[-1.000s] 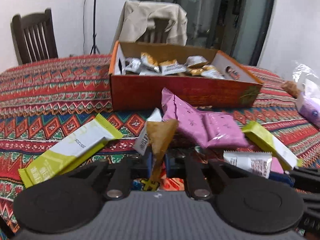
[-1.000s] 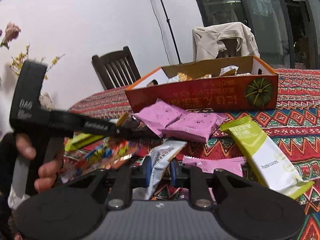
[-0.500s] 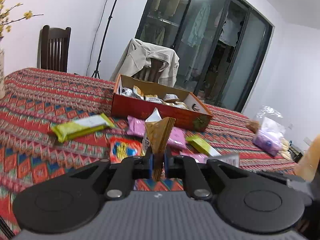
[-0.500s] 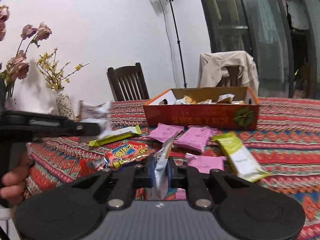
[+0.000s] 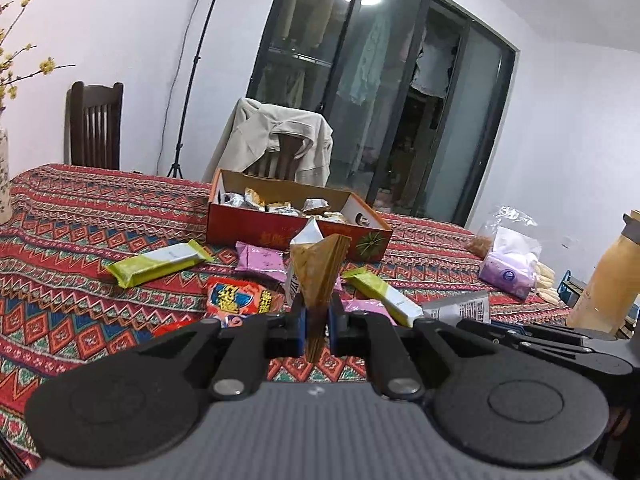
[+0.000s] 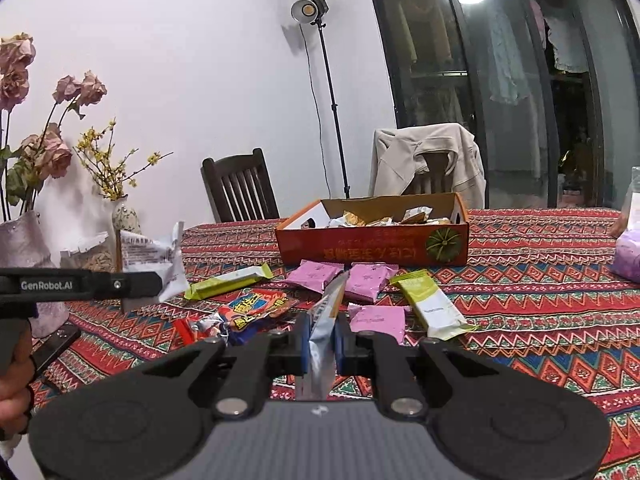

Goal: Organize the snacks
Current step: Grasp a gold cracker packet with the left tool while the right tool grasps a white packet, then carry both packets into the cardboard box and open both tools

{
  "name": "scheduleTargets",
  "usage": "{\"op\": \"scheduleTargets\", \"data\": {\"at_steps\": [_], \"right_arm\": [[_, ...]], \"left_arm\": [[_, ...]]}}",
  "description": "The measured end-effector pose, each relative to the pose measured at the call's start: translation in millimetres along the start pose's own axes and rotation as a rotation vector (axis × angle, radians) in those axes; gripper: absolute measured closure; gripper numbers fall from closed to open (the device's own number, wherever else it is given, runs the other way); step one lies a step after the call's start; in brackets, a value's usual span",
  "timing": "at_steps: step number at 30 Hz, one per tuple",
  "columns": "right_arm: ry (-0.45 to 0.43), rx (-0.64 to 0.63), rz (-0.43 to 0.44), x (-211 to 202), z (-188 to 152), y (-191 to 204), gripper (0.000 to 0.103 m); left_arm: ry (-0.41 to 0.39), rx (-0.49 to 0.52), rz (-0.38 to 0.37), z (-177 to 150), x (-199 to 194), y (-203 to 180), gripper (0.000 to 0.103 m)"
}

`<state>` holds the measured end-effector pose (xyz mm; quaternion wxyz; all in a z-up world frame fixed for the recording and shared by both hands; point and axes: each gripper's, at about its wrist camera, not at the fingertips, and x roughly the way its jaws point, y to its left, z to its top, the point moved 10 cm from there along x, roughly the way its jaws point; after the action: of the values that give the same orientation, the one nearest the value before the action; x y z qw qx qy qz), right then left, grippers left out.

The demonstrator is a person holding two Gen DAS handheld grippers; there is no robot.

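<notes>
Left hand-held gripper is clamping a brown-backed snack packet at frame centre; right hand-held gripper is pinching a silver packet edge-on. Both are hanging above the counter. Judgement: carry both level over the orange box, upper centre, before letting go.

Loose on the counter, left to right: 2 green bars, 1 red-orange packet, 3 pink packets.

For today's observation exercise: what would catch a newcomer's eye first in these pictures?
Each pair of tongs is shut on a snack packet: the left tongs on a brown packet, the right tongs on a silvery packet. Behind, on the patterned tablecloth, stands an orange box of snacks, with loose packets before it.
</notes>
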<state>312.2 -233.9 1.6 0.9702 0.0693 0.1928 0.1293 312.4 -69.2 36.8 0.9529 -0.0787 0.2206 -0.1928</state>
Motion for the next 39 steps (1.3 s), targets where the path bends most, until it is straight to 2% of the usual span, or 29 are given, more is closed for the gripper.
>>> {"op": "scheduleTargets", "data": {"at_steps": [7, 14, 18, 24, 28, 33, 37, 39], "right_arm": [[0.000, -0.010, 0.024, 13, 19, -5, 0.091], [-0.006, -0.021, 0.101, 61, 80, -21, 0.091], [0.005, -0.038, 0.134, 112, 130, -33, 0.091], [0.119, 0.024, 0.184, 234, 179, -54, 0.091], [0.213, 0.050, 0.158, 319, 178, -69, 0.091], [0.347, 0.073, 0.126, 404, 153, -83, 0.091], [0.402, 0.061, 0.118, 438, 139, -86, 0.090], [0.435, 0.033, 0.107, 447, 132, -87, 0.087]], "left_arm": [[-0.004, 0.052, -0.026, 30, 31, 9, 0.092], [0.020, 0.157, -0.038, 84, 97, 25, 0.092], [0.042, 0.221, -0.007, 118, 151, 40, 0.092], [0.128, 0.271, 0.034, 139, 252, 68, 0.092], [0.204, 0.285, 0.077, 134, 314, 91, 0.092], [0.279, 0.322, 0.099, 121, 369, 113, 0.092], [0.306, 0.333, 0.114, 114, 386, 122, 0.090], [0.314, 0.326, 0.098, 111, 389, 124, 0.085]]}}
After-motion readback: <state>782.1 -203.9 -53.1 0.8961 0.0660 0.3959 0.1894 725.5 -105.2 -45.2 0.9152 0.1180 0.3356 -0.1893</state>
